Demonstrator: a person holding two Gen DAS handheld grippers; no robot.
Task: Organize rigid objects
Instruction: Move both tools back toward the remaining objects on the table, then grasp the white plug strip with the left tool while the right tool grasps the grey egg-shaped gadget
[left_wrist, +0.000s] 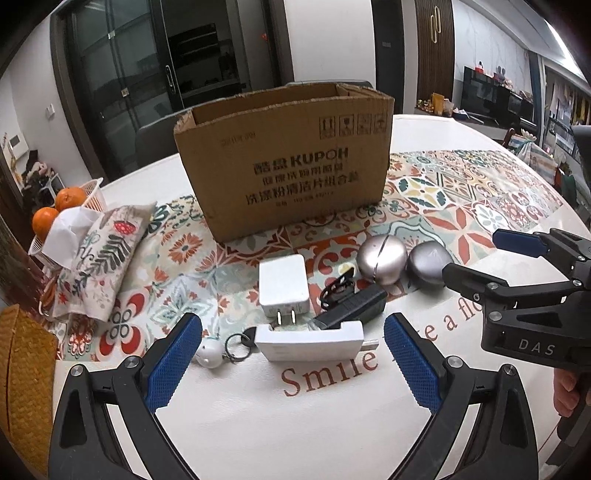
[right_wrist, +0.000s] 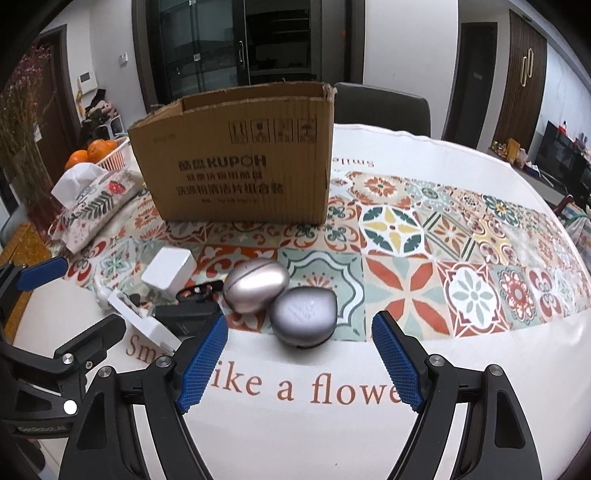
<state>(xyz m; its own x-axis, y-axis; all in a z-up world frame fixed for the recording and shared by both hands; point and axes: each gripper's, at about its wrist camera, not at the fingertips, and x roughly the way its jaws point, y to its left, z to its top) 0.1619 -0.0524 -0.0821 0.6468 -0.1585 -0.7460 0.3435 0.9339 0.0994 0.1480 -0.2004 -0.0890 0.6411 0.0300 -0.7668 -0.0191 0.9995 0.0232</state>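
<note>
Left gripper: jaws wide apart, blue pads clear of everything, nothing held. It hangs at the bottom centre of the left wrist view, above the white table edge. Between its pads, further up the frame, lies a flat white adapter, with a small white ball on a key ring just to its left. A black charger leans across the adapter's upper edge. A white plug block, prongs toward the camera, lies just above the adapter, and a small black clip sits at the block's right.

Right gripper: jaws wide apart, nothing between the pads. It occupies the bottom centre of the right wrist view, over the lettering printed on the tablecloth. Directly above the gap sits a grey rounded case, touching a silver egg-shaped case at its upper left. The same gripper shows at the right edge of the left wrist view, with part of a hand below it.

An open cardboard box stands upright in the upper centre of both views, behind the small items. A patterned tissue pouch lies at the left, beside a white basket holding oranges.
</note>
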